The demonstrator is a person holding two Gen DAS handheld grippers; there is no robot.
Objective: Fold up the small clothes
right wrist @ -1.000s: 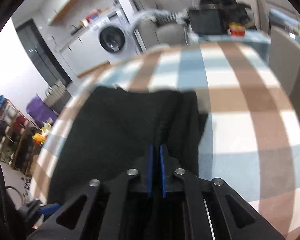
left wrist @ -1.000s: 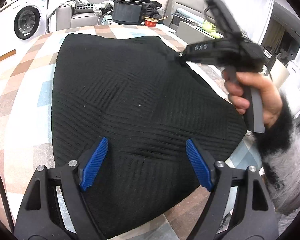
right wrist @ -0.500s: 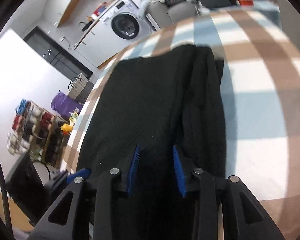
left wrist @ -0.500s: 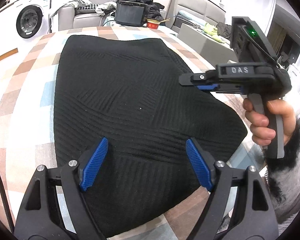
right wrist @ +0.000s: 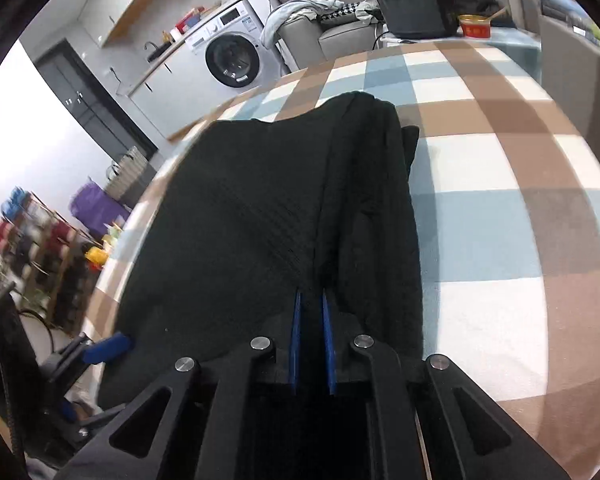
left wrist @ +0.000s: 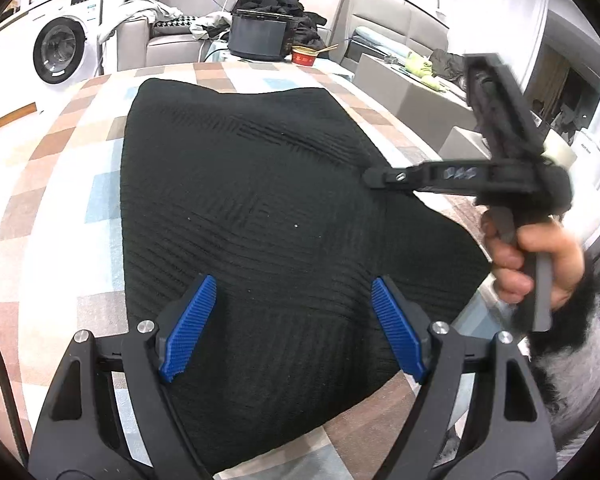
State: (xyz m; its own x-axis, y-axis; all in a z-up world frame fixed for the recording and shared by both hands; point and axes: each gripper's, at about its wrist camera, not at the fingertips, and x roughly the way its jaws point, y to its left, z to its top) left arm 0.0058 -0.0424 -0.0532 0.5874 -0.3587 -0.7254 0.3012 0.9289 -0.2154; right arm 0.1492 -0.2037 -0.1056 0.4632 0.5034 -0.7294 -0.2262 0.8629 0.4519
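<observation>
Checked tablecloth [left wrist: 52,184] (brown, blue, white squares); black knit garment [left wrist: 260,208] spread flat.

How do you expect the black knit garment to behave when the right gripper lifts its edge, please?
The garment will probably flop and drape, since it lies slack on the checked cloth. Its ribbed knit looks thick, so likely weighty and not slippery. The right gripper, jaws just closing on a fold, may lift several layers.

left gripper [left wrist: 292,322]: black skeletal arms, ribbed blue pads, silver screw heads, black cable at lower left | right gripper [right wrist: 311,340]: same black frame, blue pads, silver screws; white lettering on its side | sleeve [left wrist: 572,344]: fuzzy black-and-grey, right edge
</observation>
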